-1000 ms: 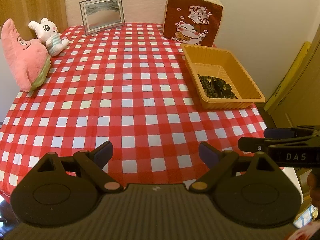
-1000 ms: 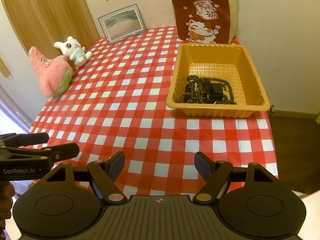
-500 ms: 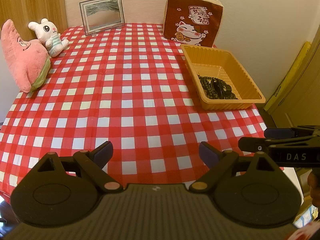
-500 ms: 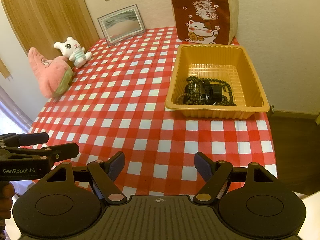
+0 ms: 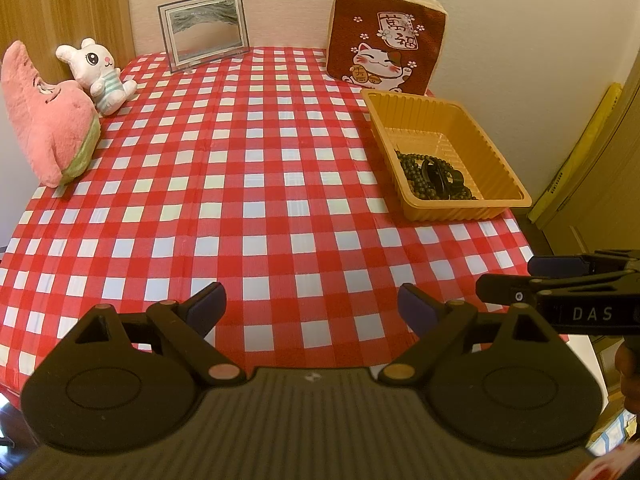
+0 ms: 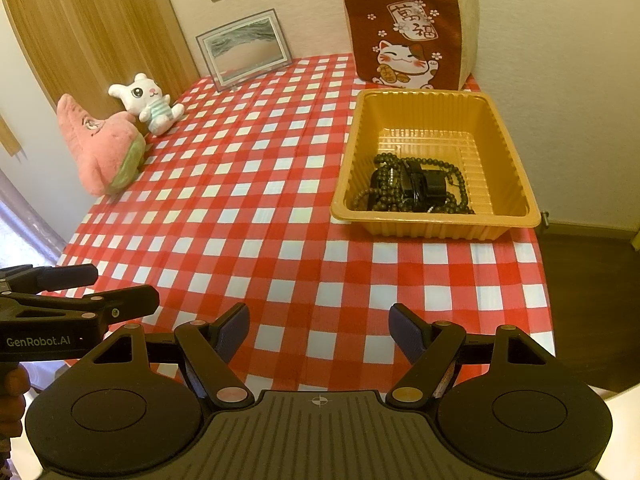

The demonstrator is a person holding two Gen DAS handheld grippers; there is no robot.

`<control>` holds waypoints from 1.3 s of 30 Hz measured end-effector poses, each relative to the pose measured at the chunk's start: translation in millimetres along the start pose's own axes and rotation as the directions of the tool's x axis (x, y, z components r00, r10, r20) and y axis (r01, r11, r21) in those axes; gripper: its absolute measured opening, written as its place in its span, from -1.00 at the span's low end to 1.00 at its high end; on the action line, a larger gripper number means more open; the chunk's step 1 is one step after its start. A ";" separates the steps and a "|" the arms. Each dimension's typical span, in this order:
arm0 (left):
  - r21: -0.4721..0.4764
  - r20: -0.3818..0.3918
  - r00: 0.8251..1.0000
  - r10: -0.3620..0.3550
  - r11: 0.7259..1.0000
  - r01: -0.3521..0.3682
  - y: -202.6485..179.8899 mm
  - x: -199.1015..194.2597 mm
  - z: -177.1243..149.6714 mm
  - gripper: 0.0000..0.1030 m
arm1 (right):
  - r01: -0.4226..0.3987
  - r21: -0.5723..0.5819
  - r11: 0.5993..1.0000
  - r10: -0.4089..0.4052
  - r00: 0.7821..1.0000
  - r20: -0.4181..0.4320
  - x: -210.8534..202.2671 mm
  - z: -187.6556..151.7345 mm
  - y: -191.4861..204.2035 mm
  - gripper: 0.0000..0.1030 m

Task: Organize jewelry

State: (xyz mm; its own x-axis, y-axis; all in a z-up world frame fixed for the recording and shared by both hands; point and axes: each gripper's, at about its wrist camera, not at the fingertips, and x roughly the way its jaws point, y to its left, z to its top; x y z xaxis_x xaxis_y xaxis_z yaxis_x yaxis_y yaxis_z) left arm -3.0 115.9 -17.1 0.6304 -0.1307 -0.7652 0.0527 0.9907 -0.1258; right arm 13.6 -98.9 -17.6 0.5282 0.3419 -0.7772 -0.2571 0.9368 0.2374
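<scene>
1. Right claw [image 6: 319, 330]: jaws apart, nothing between them, hovering over the near edge of the tabletop [image 6: 280, 248] covered in red-and-white checked cloth.
2. Left claw [image 5: 312, 306]: jaws likewise apart and empty, alongside the right claw at the same near edge.
3. Task item: a tangle of dark beaded strands wound about a black band-like piece [image 6: 412, 188] lies in the orange ribbed plastic tray [image 6: 516, 184], ahead and slightly right of the right claw, well apart from both claws.
4. Judgement on the step in hand: the tangle appears to need separating. The right claw is the nearer; advise it enter from above, take one strand at the pile's outer edge, and lift slowly so that the rest drops free. The light tray may shift; the left claw could steady its rim.
5. Count: two claws; one tray; one tangle, strand number indeterminate; two plush toys, one pink [image 6: 100, 148] and one white rabbit [image 6: 148, 104]; one framed sand picture [image 6: 244, 50]; one brown cat-print cushion [image 6: 408, 36].
</scene>
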 end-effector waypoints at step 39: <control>0.002 0.001 1.000 -0.001 1.000 0.001 -1.4 7.8 7.9 0.78 | 0.003 -0.009 1.000 -0.003 1.000 0.004 11.4 15.8 -2.9 0.48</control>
State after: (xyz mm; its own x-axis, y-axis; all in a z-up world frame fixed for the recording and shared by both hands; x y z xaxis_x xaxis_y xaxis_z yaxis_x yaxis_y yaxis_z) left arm 8.0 113.9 -17.9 0.6309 -0.1317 -0.7646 0.0547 0.9906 -0.1255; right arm 33.1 -96.5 -18.0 0.5322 0.3390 -0.7757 -0.2624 0.9372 0.2296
